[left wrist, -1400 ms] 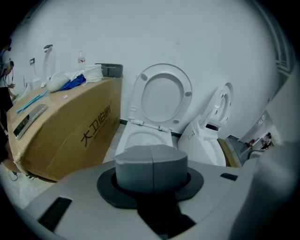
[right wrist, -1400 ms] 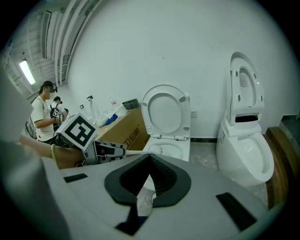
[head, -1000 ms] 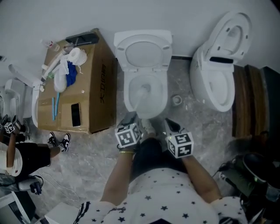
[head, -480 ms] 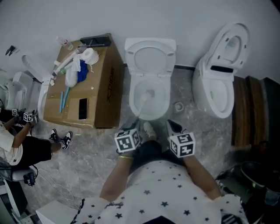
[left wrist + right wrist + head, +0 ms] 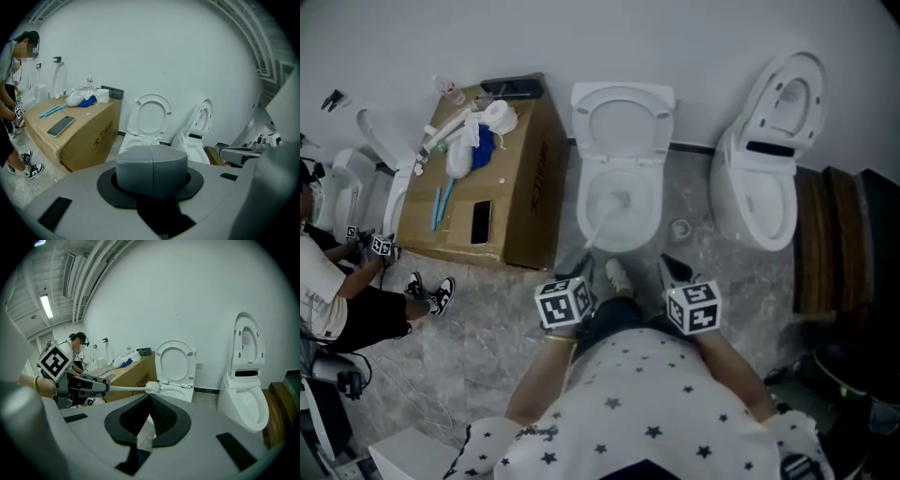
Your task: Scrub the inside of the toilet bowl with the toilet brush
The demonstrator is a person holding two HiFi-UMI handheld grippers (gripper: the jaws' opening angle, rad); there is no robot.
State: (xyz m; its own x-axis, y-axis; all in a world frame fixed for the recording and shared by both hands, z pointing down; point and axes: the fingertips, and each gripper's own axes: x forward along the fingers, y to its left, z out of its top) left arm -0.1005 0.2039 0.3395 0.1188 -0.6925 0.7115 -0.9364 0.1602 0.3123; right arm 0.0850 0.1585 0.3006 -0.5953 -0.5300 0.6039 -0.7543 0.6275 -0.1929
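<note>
The white toilet (image 5: 622,230) stands in the middle of the head view with its seat and lid raised against the wall. The toilet brush (image 5: 614,200) has its white head inside the bowl, and its pale handle runs down-left to my left gripper (image 5: 579,267), which is shut on it. In the right gripper view that left gripper (image 5: 79,387) holds the brush (image 5: 152,387) level in front of the toilet (image 5: 176,366). In the left gripper view the pads of my left gripper (image 5: 151,171) meet and hide the handle. My right gripper (image 5: 672,272) stands open and empty beside the bowl's front.
A cardboard box (image 5: 520,202) with a phone, cloths and bottles on top stands left of the toilet. A second toilet (image 5: 764,178) and wooden boards (image 5: 825,234) are at the right. A person (image 5: 337,291) sits at the far left. A small round fitting (image 5: 680,228) lies on the floor.
The head view has shifted, so the toilet and box sit a little further right. The brush head stays in the bowl. Both grippers remain near the bowl's front.
</note>
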